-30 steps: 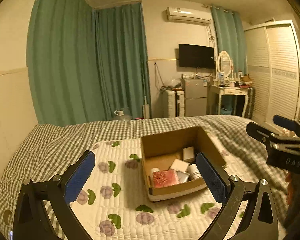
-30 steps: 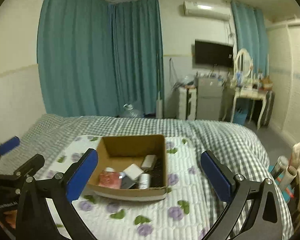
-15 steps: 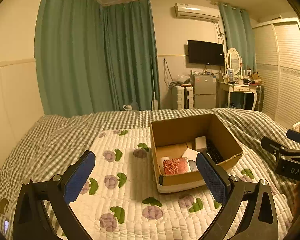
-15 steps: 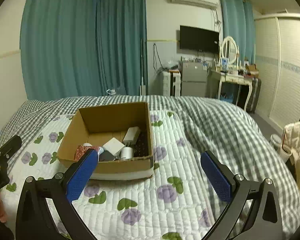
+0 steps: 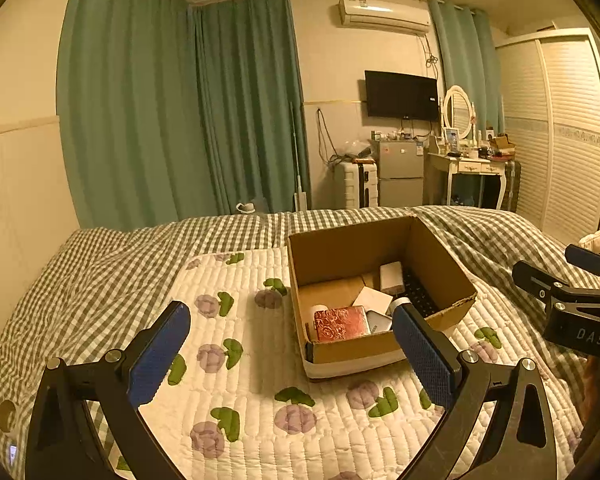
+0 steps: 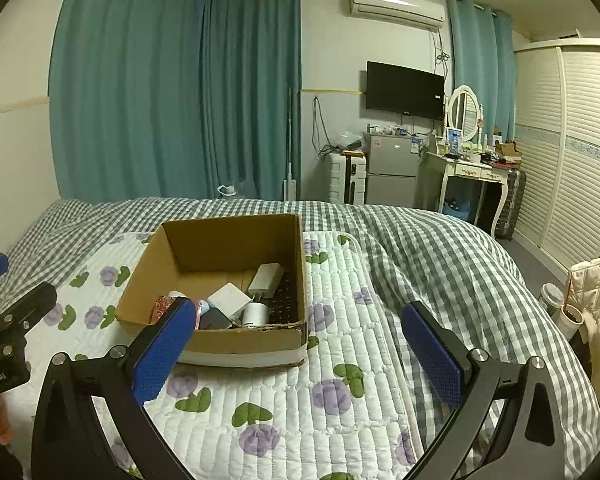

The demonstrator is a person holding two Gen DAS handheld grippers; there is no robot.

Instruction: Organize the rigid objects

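An open cardboard box point(image 5: 440, 256) point(image 6: 172, 268) sits on a white quilted pad with purple flowers point(image 5: 240, 320) point(image 6: 340, 360) on the bed. Inside lie a red patterned box point(image 5: 340, 323) point(image 6: 162, 308), a white charger point(image 5: 391, 278) point(image 6: 265, 278), a white flat box point(image 5: 373, 300) point(image 6: 229, 300), a white cylinder point(image 6: 256, 314), a dark device point(image 6: 216, 319) and a black keyboard-like item point(image 5: 418, 292) point(image 6: 285, 300). My left gripper point(image 5: 290, 356) is open, short of the box's near left. My right gripper point(image 6: 296, 354) is open in front of the box's near right corner. Both hold nothing.
A checked duvet point(image 6: 440, 248) covers the bed around the pad. Teal curtains point(image 6: 160, 92) hang behind. A suitcase, small fridge point(image 6: 392, 172) and dressing table point(image 6: 472, 168) stand at the far wall, a slatted wardrobe point(image 6: 572, 152) on the right. Bottles point(image 6: 560, 304) stand by the bed's right side.
Both grippers' views have shifted over the bed: the box has slid rightward in the left view and stays left of centre in the right view. Both stay open and empty.
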